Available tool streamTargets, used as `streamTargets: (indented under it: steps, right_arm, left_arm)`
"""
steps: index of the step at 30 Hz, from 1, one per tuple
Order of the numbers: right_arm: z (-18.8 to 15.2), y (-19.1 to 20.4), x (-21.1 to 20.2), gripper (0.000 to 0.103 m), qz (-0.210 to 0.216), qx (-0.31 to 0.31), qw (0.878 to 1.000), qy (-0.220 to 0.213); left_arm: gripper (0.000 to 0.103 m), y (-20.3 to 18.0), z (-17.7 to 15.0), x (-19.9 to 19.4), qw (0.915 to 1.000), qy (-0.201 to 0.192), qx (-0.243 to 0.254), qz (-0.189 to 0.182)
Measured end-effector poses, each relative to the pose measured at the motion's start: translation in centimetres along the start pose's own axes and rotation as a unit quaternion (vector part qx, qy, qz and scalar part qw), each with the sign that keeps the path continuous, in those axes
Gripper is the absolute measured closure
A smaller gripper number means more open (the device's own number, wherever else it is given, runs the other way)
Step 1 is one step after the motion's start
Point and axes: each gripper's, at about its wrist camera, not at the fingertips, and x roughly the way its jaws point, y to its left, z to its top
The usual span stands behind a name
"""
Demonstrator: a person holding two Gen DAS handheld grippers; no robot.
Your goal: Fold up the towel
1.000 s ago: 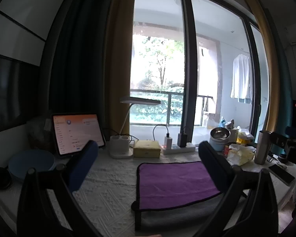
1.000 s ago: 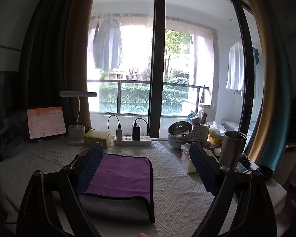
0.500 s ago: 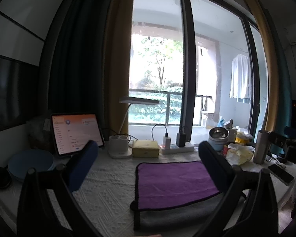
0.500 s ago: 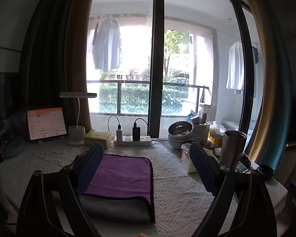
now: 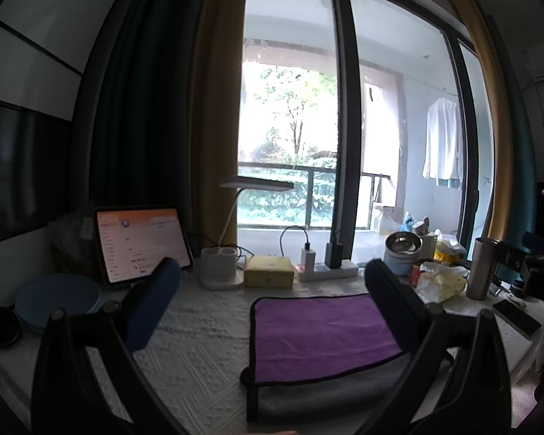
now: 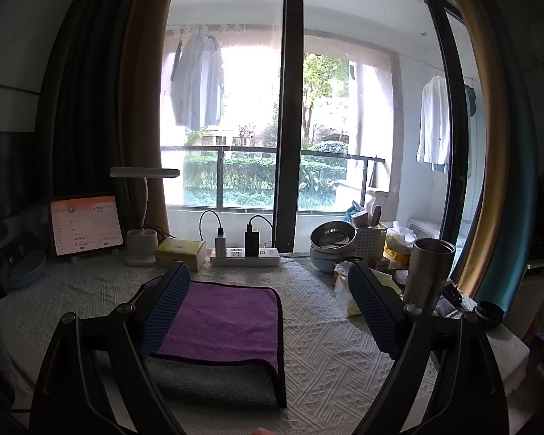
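A purple towel [image 5: 319, 333] with a black hem lies folded on the white quilted table cover, its grey underside showing at the near edge. It also shows in the right wrist view [image 6: 225, 322]. My left gripper [image 5: 272, 311] is open and empty, held above the table with the towel between and ahead of its fingers. My right gripper [image 6: 268, 308] is open and empty, with the towel ahead and to the left, partly behind its left finger [image 6: 165, 308].
At the back stand a lit tablet [image 5: 141, 243], a desk lamp [image 5: 225, 253], a yellow box [image 5: 268, 272] and a power strip [image 6: 244, 255]. Bowls [image 6: 332, 243], a steel tumbler [image 6: 428, 272] and a crumpled wrapper [image 5: 439, 279] crowd the right. A blue plate [image 5: 56, 299] sits left.
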Motion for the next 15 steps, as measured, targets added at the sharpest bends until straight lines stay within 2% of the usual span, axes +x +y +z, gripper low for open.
streamTargets:
  steps: [15]
  right_arm:
    - [-0.07,0.10,0.07,0.012,0.005,0.003,1.000,0.003]
  left_arm:
    - [0.001,0.21,-0.12,0.07,1.0000,0.001,0.000,0.001]
